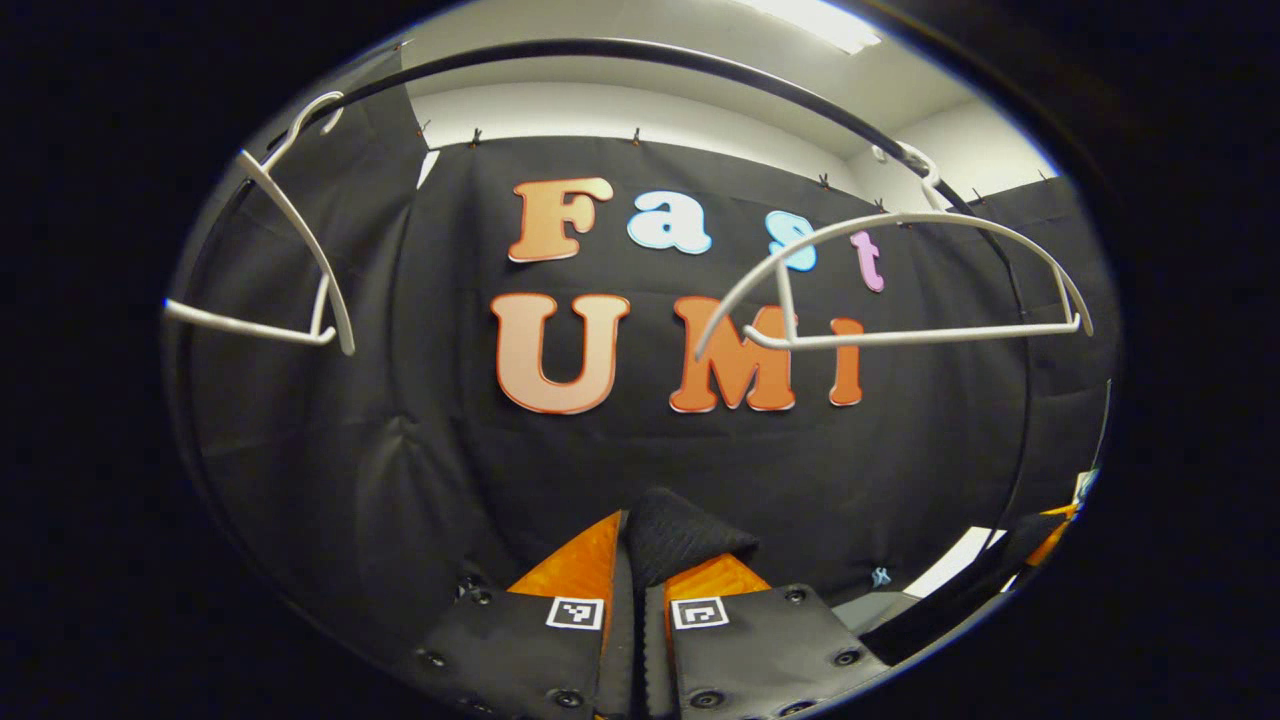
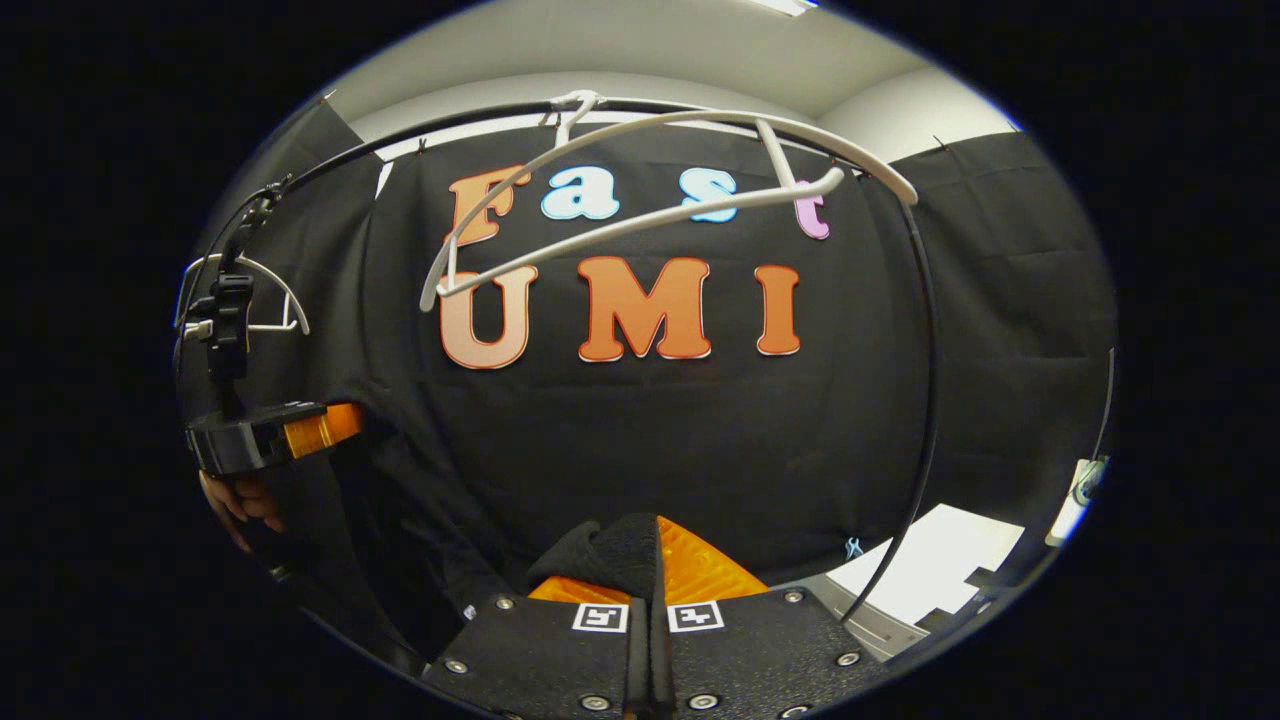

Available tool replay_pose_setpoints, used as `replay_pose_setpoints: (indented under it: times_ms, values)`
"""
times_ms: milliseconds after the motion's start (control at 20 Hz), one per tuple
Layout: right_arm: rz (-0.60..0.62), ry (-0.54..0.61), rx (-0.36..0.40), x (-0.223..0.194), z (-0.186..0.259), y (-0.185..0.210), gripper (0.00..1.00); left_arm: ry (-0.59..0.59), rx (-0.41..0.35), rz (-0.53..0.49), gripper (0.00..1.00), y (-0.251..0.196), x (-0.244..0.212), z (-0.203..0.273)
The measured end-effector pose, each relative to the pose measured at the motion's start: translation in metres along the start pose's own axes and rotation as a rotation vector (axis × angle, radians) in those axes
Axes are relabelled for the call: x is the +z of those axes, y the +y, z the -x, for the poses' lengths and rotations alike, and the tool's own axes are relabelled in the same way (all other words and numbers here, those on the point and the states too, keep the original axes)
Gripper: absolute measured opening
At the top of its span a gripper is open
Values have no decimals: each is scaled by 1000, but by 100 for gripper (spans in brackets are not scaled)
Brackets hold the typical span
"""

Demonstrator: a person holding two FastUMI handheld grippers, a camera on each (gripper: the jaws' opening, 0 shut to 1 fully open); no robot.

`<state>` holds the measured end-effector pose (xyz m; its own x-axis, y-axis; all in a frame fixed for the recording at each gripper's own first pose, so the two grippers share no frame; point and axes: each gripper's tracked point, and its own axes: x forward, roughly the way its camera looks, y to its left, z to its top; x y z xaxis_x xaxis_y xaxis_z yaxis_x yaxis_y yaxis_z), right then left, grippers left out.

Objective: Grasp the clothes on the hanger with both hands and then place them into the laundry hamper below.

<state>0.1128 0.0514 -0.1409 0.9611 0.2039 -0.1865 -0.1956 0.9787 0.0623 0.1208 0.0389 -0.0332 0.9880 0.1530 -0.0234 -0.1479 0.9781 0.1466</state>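
A black garment (image 2: 410, 490) hangs slack between both grippers, hard to tell from the dark wall behind it. In the left gripper view, my left gripper (image 1: 636, 565) is shut on a bunched fold of the garment (image 1: 680, 540) that sticks up between the fingers. My right gripper (image 2: 650, 562) is shut on another fold of it (image 2: 615, 550). In the right gripper view the left gripper (image 2: 265, 435) shows far left, with a hand (image 2: 235, 500) under it. A bare white hanger (image 2: 650, 200) hangs on the black rail (image 2: 925, 330) above.
Two bare white hangers hang from the curved rail (image 1: 640, 50), one at the left (image 1: 300, 250) and one at the right (image 1: 900, 290). A pale surface (image 2: 940, 560) lies low at the right, past the rail's upright post.
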Motion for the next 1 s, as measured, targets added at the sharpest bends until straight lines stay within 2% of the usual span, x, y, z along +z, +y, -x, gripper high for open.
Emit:
replay_pose_setpoints:
  times_ms: [200, 400, 550, 700, 900, 950, 1000]
  values:
    - [13, 96, -15, -46, -5, -7, 1, 87, -92, 24, 11, -39, -46, 12]
    - [9, 277, -39, -129, 2, -25, 2, 273, -148, 9, 11, -59, -133, 21]
    - [23, 401, -48, -183, 13, -31, 4, 425, -152, 26, 11, -55, -191, 32]
    - [9, 501, -41, -228, 29, -28, 4, 551, -154, -5, 11, -53, -246, 47]
    - [2, 570, -27, -256, 36, -22, 7, 670, -151, -24, 11, -50, -291, 70]
    - [2, 583, -13, -260, 37, -19, 7, 694, -149, -28, 15, -49, -301, 76]
    - [-1, 592, 1, -262, 38, -16, 14, 705, -141, -33, 18, -45, -306, 77]
